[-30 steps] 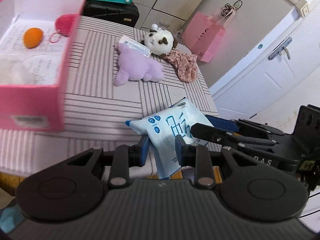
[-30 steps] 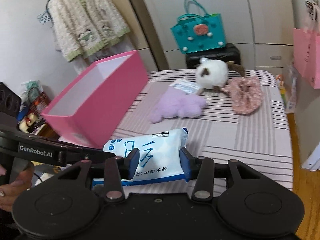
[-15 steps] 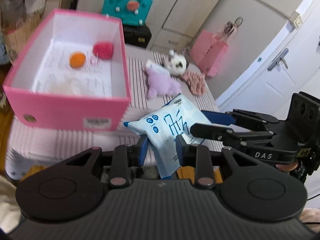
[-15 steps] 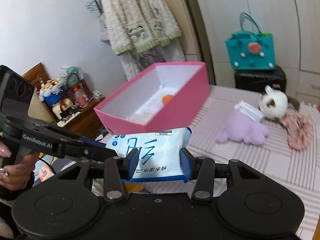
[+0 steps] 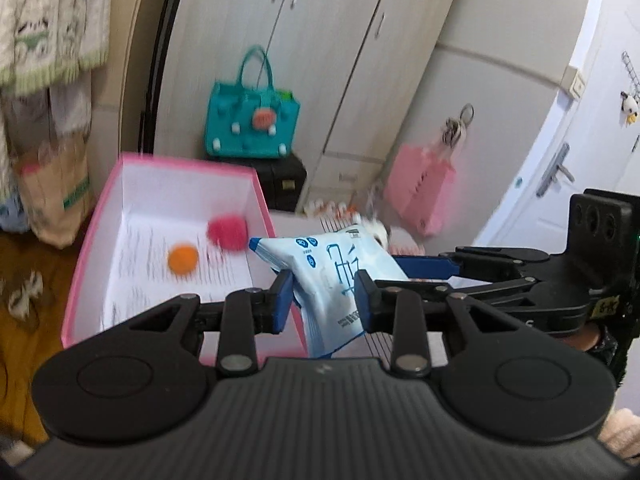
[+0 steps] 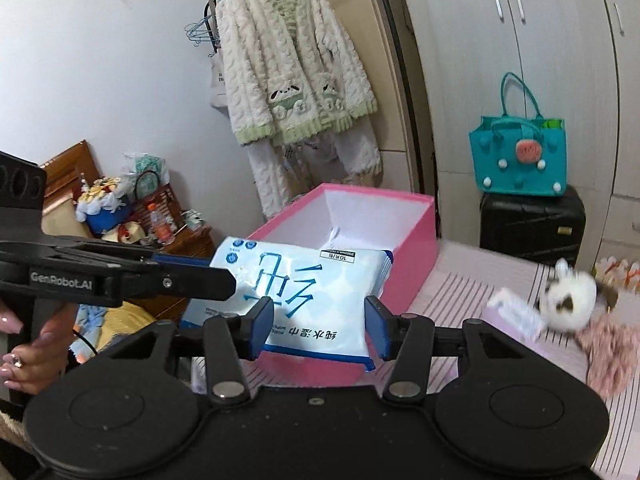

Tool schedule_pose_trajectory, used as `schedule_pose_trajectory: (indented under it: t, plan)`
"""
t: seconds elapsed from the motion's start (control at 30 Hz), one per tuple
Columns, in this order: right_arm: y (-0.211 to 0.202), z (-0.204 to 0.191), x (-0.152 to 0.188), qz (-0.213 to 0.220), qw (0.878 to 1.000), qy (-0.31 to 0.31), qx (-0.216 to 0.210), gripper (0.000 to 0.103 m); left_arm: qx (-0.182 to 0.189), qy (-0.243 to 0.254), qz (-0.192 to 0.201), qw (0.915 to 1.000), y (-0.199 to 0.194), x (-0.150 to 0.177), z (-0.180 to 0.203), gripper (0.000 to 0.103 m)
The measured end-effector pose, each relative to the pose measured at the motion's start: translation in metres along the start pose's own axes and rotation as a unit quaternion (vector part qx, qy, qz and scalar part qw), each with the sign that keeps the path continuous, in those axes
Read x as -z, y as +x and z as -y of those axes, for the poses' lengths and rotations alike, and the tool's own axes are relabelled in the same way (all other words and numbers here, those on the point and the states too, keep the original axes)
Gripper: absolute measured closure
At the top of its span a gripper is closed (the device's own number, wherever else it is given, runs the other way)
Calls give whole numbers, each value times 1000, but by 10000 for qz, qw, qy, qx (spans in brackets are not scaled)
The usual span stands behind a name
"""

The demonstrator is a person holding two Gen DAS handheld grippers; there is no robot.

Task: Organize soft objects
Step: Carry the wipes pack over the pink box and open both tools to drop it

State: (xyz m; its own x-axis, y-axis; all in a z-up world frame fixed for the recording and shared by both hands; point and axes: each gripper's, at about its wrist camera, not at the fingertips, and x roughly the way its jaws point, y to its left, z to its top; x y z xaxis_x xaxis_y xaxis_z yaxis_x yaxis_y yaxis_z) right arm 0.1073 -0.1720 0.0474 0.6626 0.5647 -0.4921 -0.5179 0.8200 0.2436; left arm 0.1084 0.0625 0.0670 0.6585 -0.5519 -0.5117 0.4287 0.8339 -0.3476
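Observation:
A light-blue wipes pack [image 5: 332, 264] [image 6: 304, 280] hangs in the air, gripped from two sides. My left gripper [image 5: 323, 300] [image 6: 216, 274] pinches one end and my right gripper [image 6: 319, 328] [image 5: 396, 272] the other; both pairs of jaws are opening slightly, pads still against the pack. Just beyond the pack stands the pink box [image 5: 100, 216] [image 6: 412, 260], which holds an orange ball [image 5: 183, 260] and a red pompom [image 5: 227, 232]. A white plush dog [image 6: 570, 298] and a pink scrunchie [image 6: 608, 348] lie on the striped cover [image 6: 460, 292].
A teal handbag [image 6: 520, 160] sits on a black suitcase [image 6: 532, 224] behind the bed. A pink paper bag [image 5: 420, 192] hangs by the wardrobe. Clothes [image 6: 296, 72] hang on the wall, and a cluttered wooden side table [image 6: 120, 216] stands at left. A person's hand [image 6: 24, 352] holds the left gripper.
Both grippers have risen with the wipes pack and carried it left toward the pink box, whose open top now lies just beyond the pack. The plush toys have slid to the right edge.

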Motion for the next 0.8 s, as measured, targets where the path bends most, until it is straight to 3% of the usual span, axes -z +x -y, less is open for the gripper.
schedule_pose_trajectory:
  t: [0.23, 0.47, 0.6, 0.73, 0.8]
  plan:
    - [55, 7, -40, 237, 9994, -204, 138, 48, -336, 62, 409, 9986, 29, -37, -36, 72]
    - [124, 6, -68, -153, 9980, -539, 276, 68, -1091, 229, 545, 9923, 66, -71, -85, 71]
    - [166, 19, -79, -473, 9967, -508, 416, 72, -1336, 639, 378, 9882, 90, -81, -100, 71]
    - [194, 34, -82, -754, 9962, -298, 318, 72, -1489, 553, 119, 9872, 112, -88, -117, 71]
    - [201, 38, -81, -778, 9964, -215, 255, 72, -1723, 646, -28, 9829, 128, -93, -123, 66]
